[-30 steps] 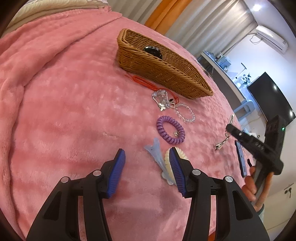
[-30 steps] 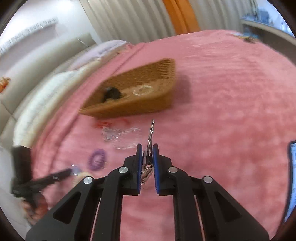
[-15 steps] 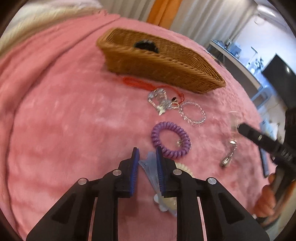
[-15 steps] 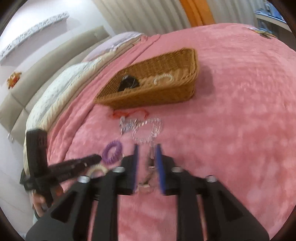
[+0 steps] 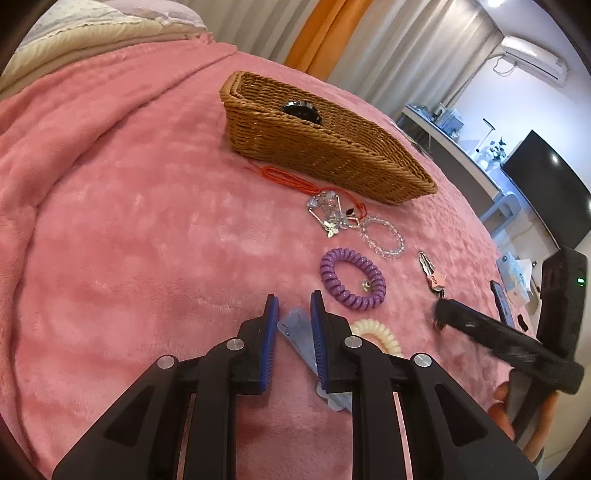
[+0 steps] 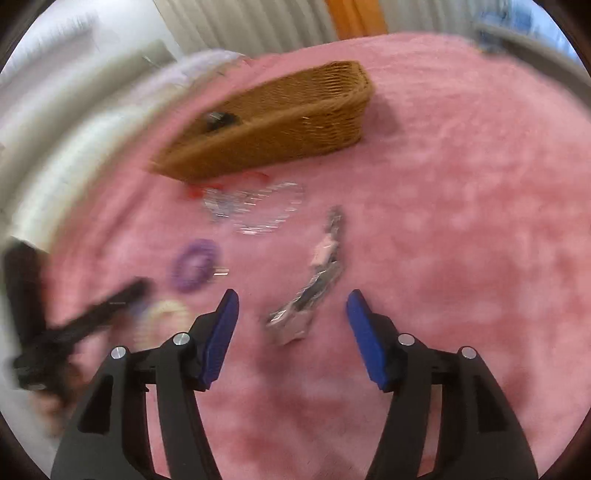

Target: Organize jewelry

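Observation:
My left gripper is shut on a pale blue hair clip lying on the pink blanket. Beside it lie a cream coil hair tie, a purple coil hair tie, a clear bead bracelet, a crystal ornament on a red cord and a silver hair clip with a pink star. My right gripper is open, and the silver clip lies on the blanket between its fingers. The wicker basket holds a dark item.
The bed's blanket fills both views; pillows lie at the far left. A desk and a television stand beyond the bed's right edge. The right gripper's body shows in the left wrist view.
My left gripper moved onto the pale blue clip and closed on it. My right gripper lowered the silver clip to the blanket, then opened and let it go.

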{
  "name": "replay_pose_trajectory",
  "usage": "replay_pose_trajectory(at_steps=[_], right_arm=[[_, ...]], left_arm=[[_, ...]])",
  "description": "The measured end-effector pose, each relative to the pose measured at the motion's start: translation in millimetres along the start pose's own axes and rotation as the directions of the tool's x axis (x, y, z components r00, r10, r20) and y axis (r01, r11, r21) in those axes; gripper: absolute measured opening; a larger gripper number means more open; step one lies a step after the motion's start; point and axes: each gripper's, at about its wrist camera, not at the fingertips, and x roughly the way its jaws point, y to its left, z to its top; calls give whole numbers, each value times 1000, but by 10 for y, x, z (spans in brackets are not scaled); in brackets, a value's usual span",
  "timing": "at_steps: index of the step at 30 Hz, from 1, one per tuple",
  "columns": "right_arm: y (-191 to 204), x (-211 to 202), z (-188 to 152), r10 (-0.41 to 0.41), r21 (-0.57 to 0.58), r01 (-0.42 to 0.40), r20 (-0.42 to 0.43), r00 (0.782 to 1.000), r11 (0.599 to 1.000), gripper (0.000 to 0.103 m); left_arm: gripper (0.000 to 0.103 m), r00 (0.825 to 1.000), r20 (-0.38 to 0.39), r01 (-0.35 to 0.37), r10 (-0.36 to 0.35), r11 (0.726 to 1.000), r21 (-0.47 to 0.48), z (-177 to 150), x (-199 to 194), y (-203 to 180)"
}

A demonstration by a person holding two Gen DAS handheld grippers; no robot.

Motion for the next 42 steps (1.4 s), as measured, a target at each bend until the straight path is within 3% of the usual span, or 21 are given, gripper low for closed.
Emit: replay_pose_trajectory(at_steps=[1, 3, 7, 9, 11, 12, 13, 14, 15, 16, 19, 22, 24, 27, 33, 34, 37, 40, 42], right_arm=[[2, -11, -8, -21, -8, 21, 5, 1000, 1000, 33], [-12, -68, -64, -27, -53, 27, 8, 1000, 998, 19], [-64, -358, -299, 31, -155, -27, 23, 999, 988, 18], [-80, -410, -301, 64, -133, -61, 22, 998, 989, 17], [-201, -420, -264, 219, -45, -219, 11, 976, 975, 17], [-208, -425, -244, 217, -31, -217, 18, 976, 976, 16], [-154, -424, -247, 93, -73, -90, 34, 995, 993, 14], [-105, -432, -267, 50, -97, -46, 40, 998, 994, 12], [-110, -430, -279, 92, -91, -89, 30, 995, 992, 11], [-157, -421, -298, 192, -46, -191, 6, 981, 980, 10], [-117, -426, -356, 80, -104, -77, 26, 996, 992, 10], [-130, -447, -389, 92, -120, -87, 31, 995, 989, 10], [-63, -454, -420, 30, -183, -19, 59, 998, 983, 10], [-32, -383, -462, 54, -208, -48, 24, 998, 977, 11], [5, -381, -521, 12, -211, -1, 54, 998, 977, 12], [-6, -447, -501, 32, -195, -18, 68, 997, 981, 11], [-146, -577, -382, 207, -90, -200, 77, 975, 976, 10], [-239, -557, -306, 95, -74, -89, 94, 991, 993, 10], [-331, -513, -310, 140, -32, -138, 74, 987, 990, 10]], left_arm=[[16, 1000, 0, 4, -4, 1000, -1, -9, -2, 1], [11, 1000, 1, 16, -16, 1000, -4, -21, -2, 24], [11, 999, 0, 37, -37, 999, -7, -34, -5, 54], [11, 999, 2, 33, -33, 999, 0, -40, -4, 41], [11, 1000, 3, 27, -27, 1000, 6, -39, -4, 22], [11, 1000, 3, 26, -26, 1000, 7, -43, -6, 19], [11, 1000, 2, 28, -28, 1000, 5, -46, -8, 22], [11, 999, 1, 32, -32, 999, 2, -43, -7, 21], [11, 999, -1, 34, -34, 999, -1, -40, -4, 27], [11, 999, -2, 38, -38, 999, -4, -37, -1, 32], [12, 999, -2, 36, -36, 999, -1, -32, 2, 33], [12, 999, 14, 29, -29, 999, 19, -39, -44, -4], [12, 1000, 19, 23, -24, 999, 26, -43, -61, -22], [12, 1000, 8, 10, -10, 999, 36, -56, -30, -35], [12, 1000, 7, 0, -1, 999, 50, -62, -28, -61], [12, 1000, 7, 2, -2, 999, 51, -64, -30, -59], [12, 1000, 5, 12, -12, 999, 41, -62, -22, -42], [12, 1000, 1, 15, -15, 999, 40, -58, -19, -33], [12, 1000, -8, 27, -27, 999, 36, -58, -31, -17]])
